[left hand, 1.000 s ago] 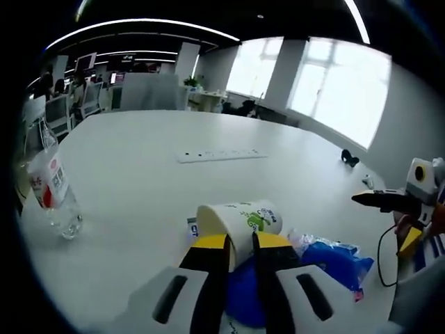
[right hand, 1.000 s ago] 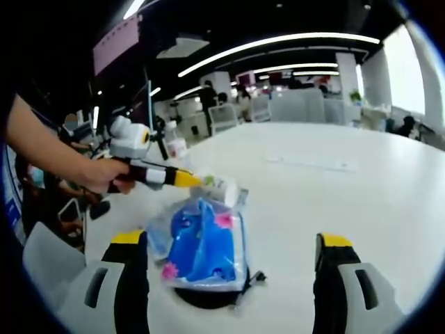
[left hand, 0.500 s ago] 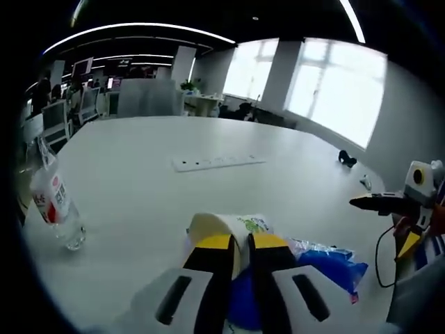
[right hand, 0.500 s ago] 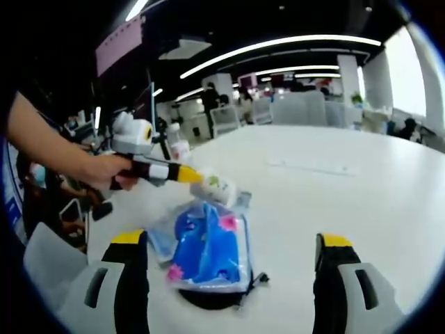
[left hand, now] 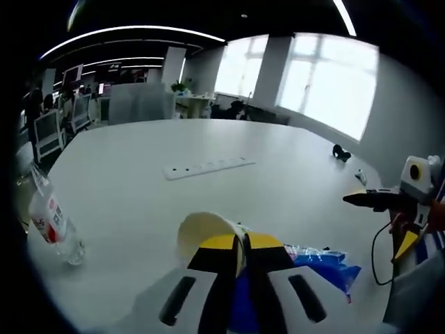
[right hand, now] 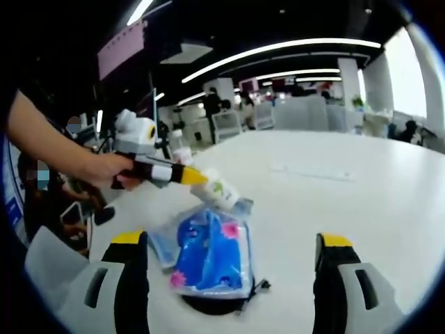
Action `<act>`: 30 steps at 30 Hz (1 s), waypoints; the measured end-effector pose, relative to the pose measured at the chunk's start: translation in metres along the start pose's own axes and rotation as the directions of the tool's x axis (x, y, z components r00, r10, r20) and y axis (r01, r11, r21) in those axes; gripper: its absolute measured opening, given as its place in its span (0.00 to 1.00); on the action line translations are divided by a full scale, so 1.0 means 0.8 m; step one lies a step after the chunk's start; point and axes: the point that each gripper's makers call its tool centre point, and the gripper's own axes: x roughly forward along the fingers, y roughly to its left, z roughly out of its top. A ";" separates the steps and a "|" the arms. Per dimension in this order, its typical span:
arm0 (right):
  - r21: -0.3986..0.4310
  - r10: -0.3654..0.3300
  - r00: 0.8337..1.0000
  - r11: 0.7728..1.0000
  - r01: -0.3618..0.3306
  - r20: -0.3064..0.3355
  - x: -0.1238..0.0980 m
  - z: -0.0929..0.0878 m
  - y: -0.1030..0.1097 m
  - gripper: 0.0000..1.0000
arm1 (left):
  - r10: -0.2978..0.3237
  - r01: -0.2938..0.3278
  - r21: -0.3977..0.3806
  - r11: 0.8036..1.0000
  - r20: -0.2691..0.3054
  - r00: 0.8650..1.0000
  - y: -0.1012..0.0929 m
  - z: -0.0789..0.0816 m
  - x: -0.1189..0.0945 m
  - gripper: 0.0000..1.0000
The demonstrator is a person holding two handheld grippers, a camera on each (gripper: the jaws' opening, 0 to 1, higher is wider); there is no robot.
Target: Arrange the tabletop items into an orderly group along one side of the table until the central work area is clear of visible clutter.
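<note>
My left gripper (left hand: 240, 245) is shut on the rim of a white paper cup (left hand: 200, 232) with green print, held above the table. In the right gripper view the left gripper (right hand: 189, 178) holds that paper cup (right hand: 218, 193) just over a blue plastic packet (right hand: 211, 252) with pink spots. The packet lies on a dark round object (right hand: 212, 302). My right gripper (right hand: 233, 259) stands open, its jaws wide apart on either side of the packet. The blue packet (left hand: 324, 264) lies right of my left jaws, with the right gripper (left hand: 368, 200) beyond it.
A clear water bottle (left hand: 52, 221) with a red and white label stands at the left. A white power strip (left hand: 207, 166) lies mid-table. Small dark items (left hand: 341, 153) sit near the far right edge. Office desks and chairs are beyond the white table (left hand: 139, 195).
The left gripper has lifted the paper cup up off the blue packet and tipped it. The right gripper has stayed open in place.
</note>
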 end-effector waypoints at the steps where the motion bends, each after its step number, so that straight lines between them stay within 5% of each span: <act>1: -0.001 -0.001 1.000 1.000 0.001 0.004 -0.001 0.001 0.000 0.98 | -0.002 0.002 0.003 1.000 0.000 1.000 -0.001 0.001 0.000 0.01; 30: -0.014 0.003 0.999 1.000 -0.002 0.032 -0.011 0.016 0.002 0.98 | -0.012 0.014 0.076 0.997 -0.031 0.999 -0.014 0.013 -0.015 0.01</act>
